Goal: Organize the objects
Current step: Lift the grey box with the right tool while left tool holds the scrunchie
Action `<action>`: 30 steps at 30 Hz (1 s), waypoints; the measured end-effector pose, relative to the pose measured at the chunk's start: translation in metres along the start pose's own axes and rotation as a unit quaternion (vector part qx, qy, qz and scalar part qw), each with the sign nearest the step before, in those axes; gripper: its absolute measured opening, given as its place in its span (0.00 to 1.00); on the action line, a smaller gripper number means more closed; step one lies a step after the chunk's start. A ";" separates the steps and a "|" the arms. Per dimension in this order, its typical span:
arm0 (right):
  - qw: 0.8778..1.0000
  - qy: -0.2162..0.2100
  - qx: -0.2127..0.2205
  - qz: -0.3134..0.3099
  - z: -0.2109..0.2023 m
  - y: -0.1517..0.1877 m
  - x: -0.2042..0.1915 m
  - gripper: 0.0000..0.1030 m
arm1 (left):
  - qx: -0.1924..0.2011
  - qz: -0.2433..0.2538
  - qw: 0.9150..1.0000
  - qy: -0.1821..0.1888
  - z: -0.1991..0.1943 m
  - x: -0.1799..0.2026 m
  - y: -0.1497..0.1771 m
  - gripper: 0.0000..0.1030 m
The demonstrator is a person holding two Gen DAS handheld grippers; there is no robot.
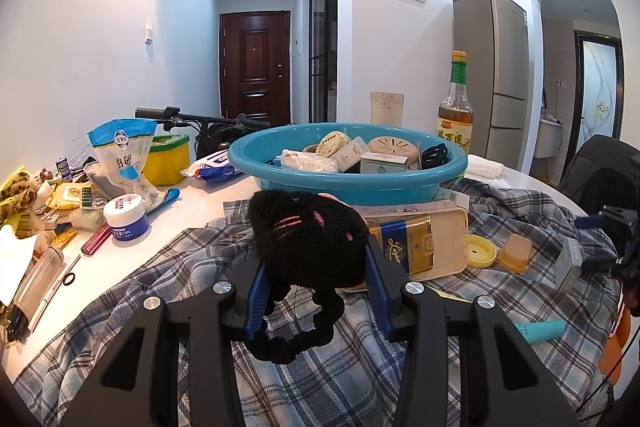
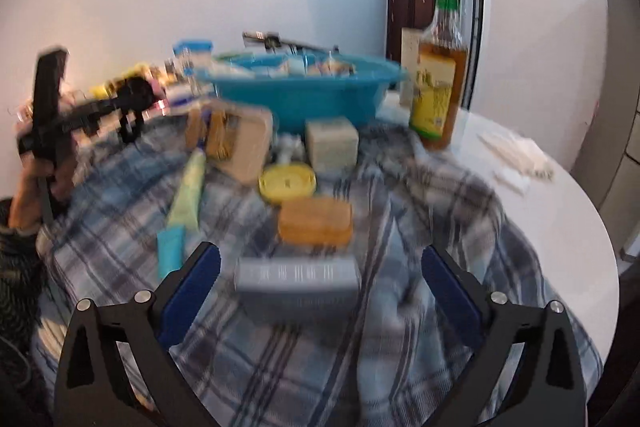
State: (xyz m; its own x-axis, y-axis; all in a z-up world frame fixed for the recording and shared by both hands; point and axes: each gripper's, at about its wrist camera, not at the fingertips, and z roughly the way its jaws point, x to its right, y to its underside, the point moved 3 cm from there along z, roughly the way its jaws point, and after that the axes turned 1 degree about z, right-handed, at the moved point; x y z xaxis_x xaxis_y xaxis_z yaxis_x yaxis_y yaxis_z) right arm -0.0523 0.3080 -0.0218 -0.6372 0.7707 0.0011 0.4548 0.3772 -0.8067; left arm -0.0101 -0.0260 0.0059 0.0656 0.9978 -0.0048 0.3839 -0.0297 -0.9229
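The left gripper [image 1: 316,291] clamps one black plush toy [image 1: 308,239] just in front of the blue basin [image 1: 348,179]. The right gripper [image 2: 320,291] gapes wide around one grey box [image 2: 298,281], untouched, on the plaid shirt [image 2: 400,187] nearer than the basin.

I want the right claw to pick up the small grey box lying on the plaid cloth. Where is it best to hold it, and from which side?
Probably grip the grey box across its short ends, coming down from above and the near side. It lies flat with its long side crosswise, between the open right claw, with free cloth at both ends. The orange box sits close behind.
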 end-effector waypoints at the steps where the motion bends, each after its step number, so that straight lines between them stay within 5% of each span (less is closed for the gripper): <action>1: 1.000 -0.004 -0.008 -0.003 0.003 0.001 -0.002 0.97 | 0.000 0.000 1.000 0.000 0.000 0.000 0.000 0.43; 3: 1.000 -0.016 -0.016 -0.007 0.010 0.004 -0.006 0.95 | -0.001 -0.002 1.000 -0.001 0.000 0.000 0.000 0.43; 9: 0.998 -0.022 -0.064 -0.001 0.034 0.011 -0.006 0.61 | -0.001 -0.002 1.000 -0.001 0.000 0.000 0.000 0.43; 22: 0.999 0.000 0.035 -0.017 -0.009 -0.030 -0.003 0.61 | -0.001 -0.002 1.000 -0.001 -0.001 0.000 0.000 0.44; 30: 0.999 0.002 0.027 -0.027 -0.025 -0.028 0.001 0.61 | -0.001 -0.002 1.000 -0.001 0.000 0.000 0.000 0.44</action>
State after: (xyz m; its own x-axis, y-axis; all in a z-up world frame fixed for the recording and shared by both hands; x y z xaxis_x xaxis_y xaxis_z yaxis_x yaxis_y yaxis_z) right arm -0.0506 0.3109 0.0155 -0.6577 0.7518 0.0466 0.3854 0.3891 -0.8367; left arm -0.0097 -0.0257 0.0061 0.0630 0.9980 -0.0017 0.3861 -0.0259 -0.9221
